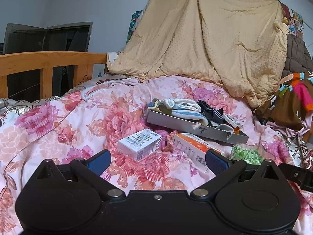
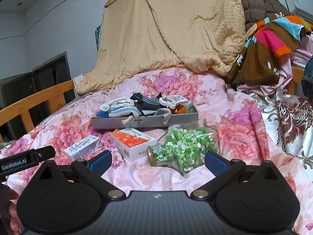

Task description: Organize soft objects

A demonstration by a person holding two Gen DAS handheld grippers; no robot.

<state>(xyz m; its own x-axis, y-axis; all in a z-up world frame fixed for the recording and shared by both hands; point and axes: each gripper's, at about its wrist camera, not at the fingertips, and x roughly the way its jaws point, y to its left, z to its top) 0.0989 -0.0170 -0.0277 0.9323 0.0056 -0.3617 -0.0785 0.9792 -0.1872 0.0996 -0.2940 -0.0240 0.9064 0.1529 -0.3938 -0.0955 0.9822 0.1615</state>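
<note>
A flat grey tray lies on the floral quilt, filled with soft items: white and blue socks, a dark striped sock and a pale knitted piece. In front of the tray lie a small white carton, an orange-and-white box and a glass jar of green paper bits. My left gripper is open just short of the carton, holding nothing. My right gripper is open before the jar, holding nothing.
A tan blanket hangs behind the bed. A heap of colourful clothes sits at the right. A wooden bed rail runs along the left. The left gripper's side arm and a hand show in the right wrist view.
</note>
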